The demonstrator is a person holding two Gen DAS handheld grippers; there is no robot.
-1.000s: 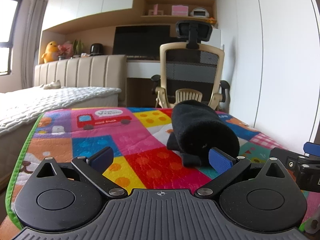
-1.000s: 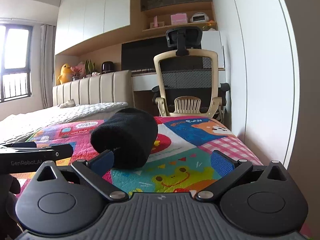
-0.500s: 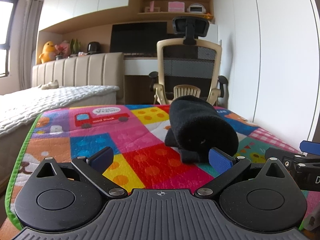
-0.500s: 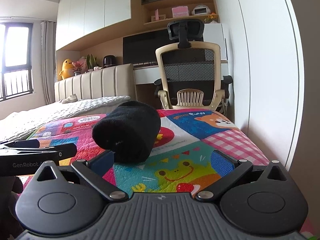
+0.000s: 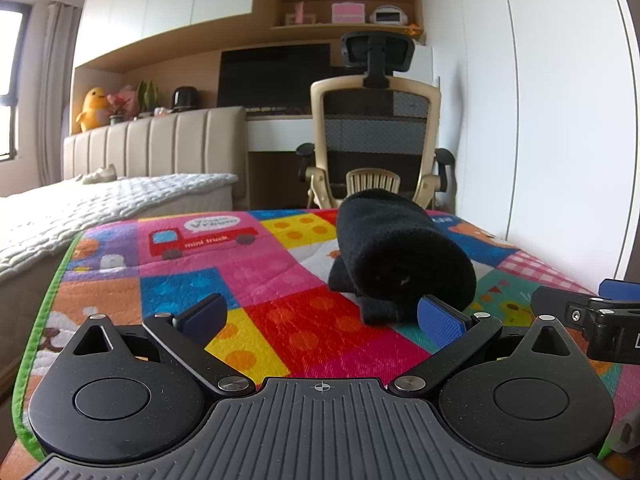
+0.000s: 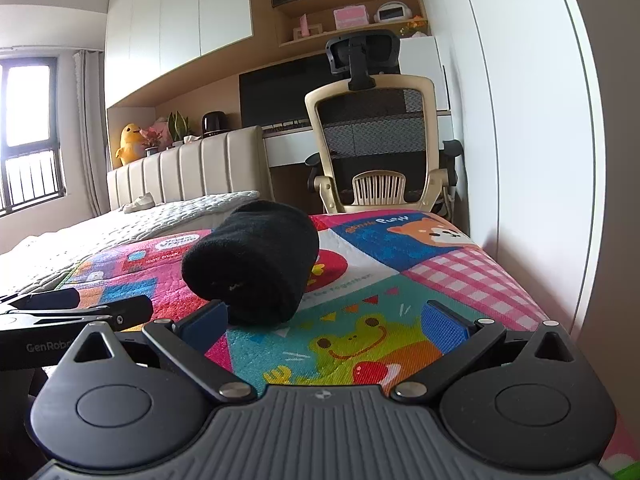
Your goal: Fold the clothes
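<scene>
Both pairs of blue-padded fingers stand spread wide and hold nothing: the left gripper (image 5: 322, 316) hovers low over the colourful quilted play mat (image 5: 192, 280) near its front edge, and the right gripper (image 6: 324, 320) does the same beside it, toward the mat's right edge. From the left gripper, the rolled black fleece garment (image 5: 396, 256) lies ahead and to the right, its near end just behind the right finger pad (image 5: 440, 322); from the right gripper the same roll (image 6: 256, 264) lies ahead and to the left, its near end just behind the left finger pad (image 6: 208, 324). The roll's long axis runs away from the grippers toward the mat's far edge, with a flatter flap of the same cloth poking out beneath it on the left gripper's side. It sits roughly between the two grippers, about equally near to each, and nothing lies between fingers and cloth. Beyond the far edge stand a beige mesh-backed office chair (image 5: 376, 132) and a white desk; a bed with a white quilted cover (image 5: 100, 200) flanks the mat's left edge, and a white wall runs close along its right edge.
</scene>
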